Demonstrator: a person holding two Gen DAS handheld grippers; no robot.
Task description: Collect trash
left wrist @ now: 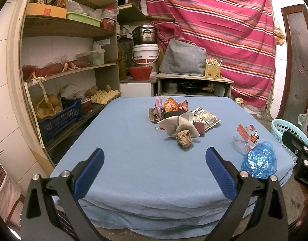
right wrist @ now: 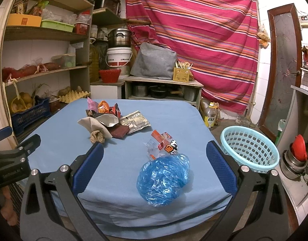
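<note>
- Left wrist: left gripper [left wrist: 155, 167] hovers with fingers spread and empty; trash pile [left wrist: 179, 120] sits at twelve o'clock on the table [left wrist: 123, 150], likely bunched for easy picking.
- Right wrist: right gripper [right wrist: 155, 165] is spread wide around the blue bag [right wrist: 164, 178]; basket [right wrist: 250, 150] waits at two o'clock, seemingly off the table.

Matt blue cloth table cover [right wrist: 121, 180], smooth. Crinkled glossy blue plastic bag [right wrist: 164, 178]. Perforated light-blue plastic basket [right wrist: 250, 150]. Crumpled brown paper ball [left wrist: 185, 138], rough. Gripper pads [left wrist: 89, 172] ribbed blue, probably rubber.
</note>
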